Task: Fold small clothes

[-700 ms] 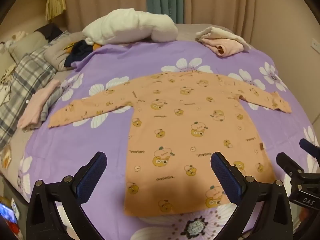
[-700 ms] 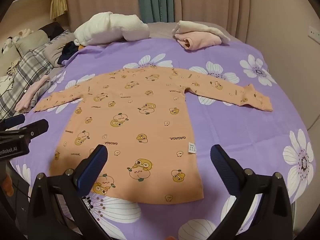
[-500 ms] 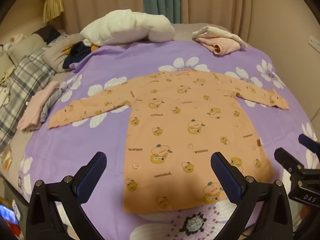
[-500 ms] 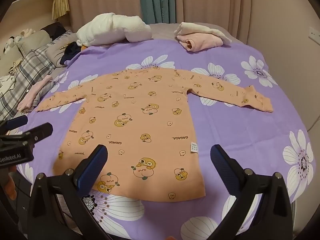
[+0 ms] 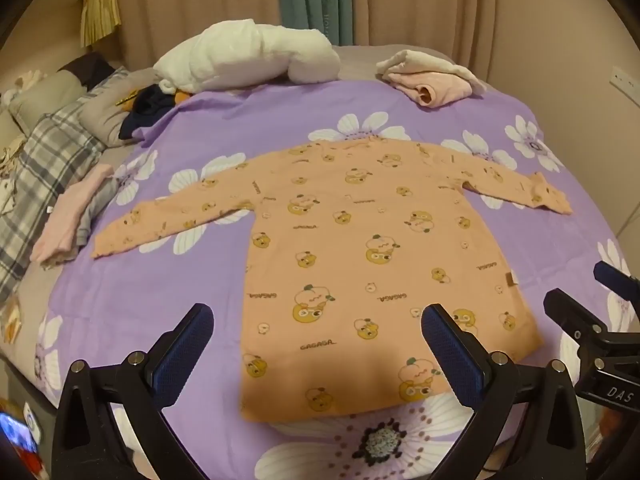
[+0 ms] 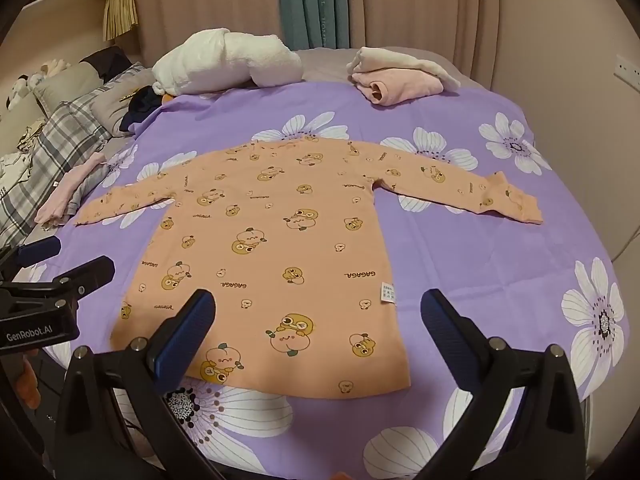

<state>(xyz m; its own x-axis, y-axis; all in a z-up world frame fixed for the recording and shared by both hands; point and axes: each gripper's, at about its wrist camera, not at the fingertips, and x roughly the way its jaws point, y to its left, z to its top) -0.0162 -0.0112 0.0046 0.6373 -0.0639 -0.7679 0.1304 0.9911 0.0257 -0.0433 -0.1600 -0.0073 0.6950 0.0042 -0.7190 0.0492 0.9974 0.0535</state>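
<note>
An orange long-sleeved child's shirt (image 5: 360,256) with cartoon prints lies flat, sleeves spread, on a purple flowered bedspread (image 5: 140,304); it also shows in the right wrist view (image 6: 272,248). My left gripper (image 5: 316,344) is open and empty, held above the hem's left half. My right gripper (image 6: 316,332) is open and empty, above the hem's right half. Each gripper appears at the edge of the other's view: the right one (image 5: 600,320) and the left one (image 6: 52,280).
A white rolled blanket (image 5: 248,60) and folded pink and cream clothes (image 5: 432,80) lie at the far side. A folded pink and grey garment (image 5: 76,216), plaid bedding (image 5: 44,168) and pillows lie at the left. Curtains hang behind the bed.
Both grippers have drawn back and risen slightly, so the shirt sits a little farther away in both views. The shirt has not moved. Both grippers stay open.
</note>
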